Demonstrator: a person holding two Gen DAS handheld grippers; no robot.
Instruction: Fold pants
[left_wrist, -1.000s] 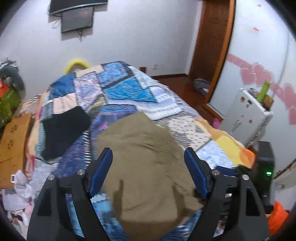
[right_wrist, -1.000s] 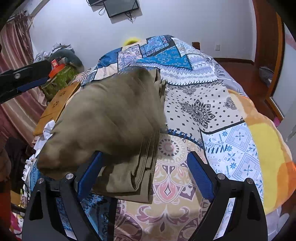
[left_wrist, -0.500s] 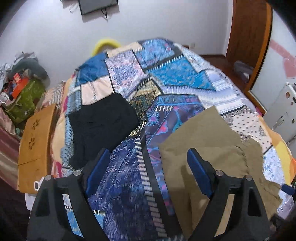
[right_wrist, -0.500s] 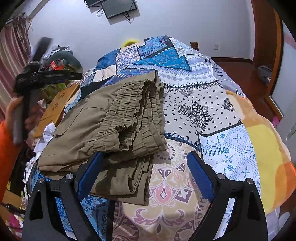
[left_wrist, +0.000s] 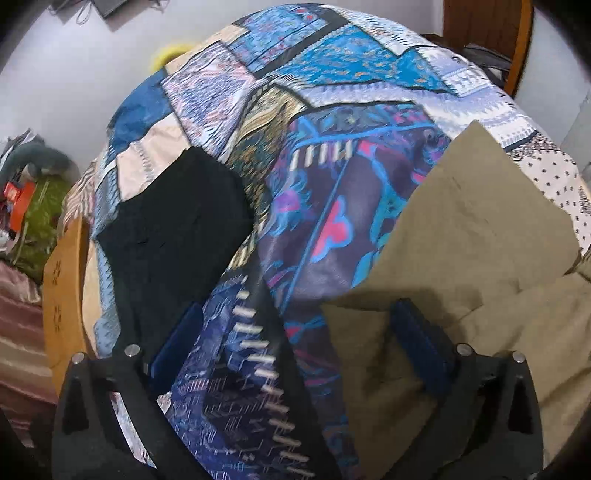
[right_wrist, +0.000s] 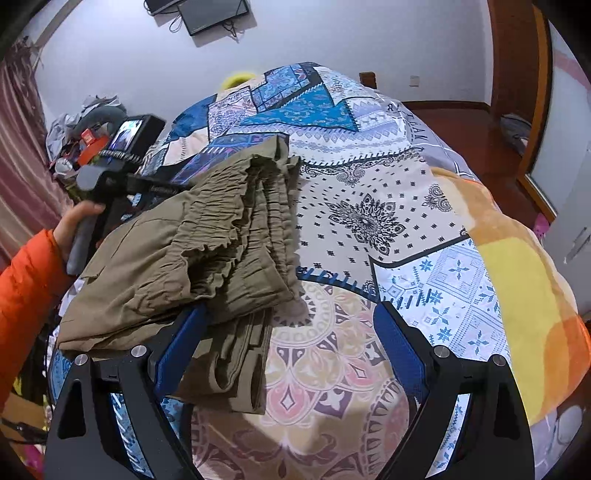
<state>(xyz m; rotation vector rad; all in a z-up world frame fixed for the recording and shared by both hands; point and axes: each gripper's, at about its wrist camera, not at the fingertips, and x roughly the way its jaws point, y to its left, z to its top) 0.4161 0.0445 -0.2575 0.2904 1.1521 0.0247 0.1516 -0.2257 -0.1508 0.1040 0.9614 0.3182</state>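
Observation:
The olive pants (right_wrist: 192, 251) lie folded in a thick stack on the patchwork bedspread (right_wrist: 369, 206), gathered waistband on top. In the left wrist view the olive pants (left_wrist: 461, 240) fill the right side. My left gripper (left_wrist: 295, 339) points down at the bedspread (left_wrist: 332, 229) just left of them. Its jaws are opening, with only quilt between them and its right finger over the pants' edge. My right gripper (right_wrist: 288, 343) hangs open over the stack's near corner, gripping nothing. A hand (right_wrist: 77, 221) holds the left gripper's body (right_wrist: 107, 177) beyond the pants.
A black folded garment (left_wrist: 173, 229) lies on the bed left of the olive pants. A wooden board (left_wrist: 62, 295) and cluttered bags (left_wrist: 33, 206) stand at the bed's left side. An orange sleeve (right_wrist: 26, 288) is at the left edge.
The pants' lifted half has dropped onto the stack and lies still. My left gripper swung down and left toward the black garment, with its jaws wider. The right gripper stayed put.

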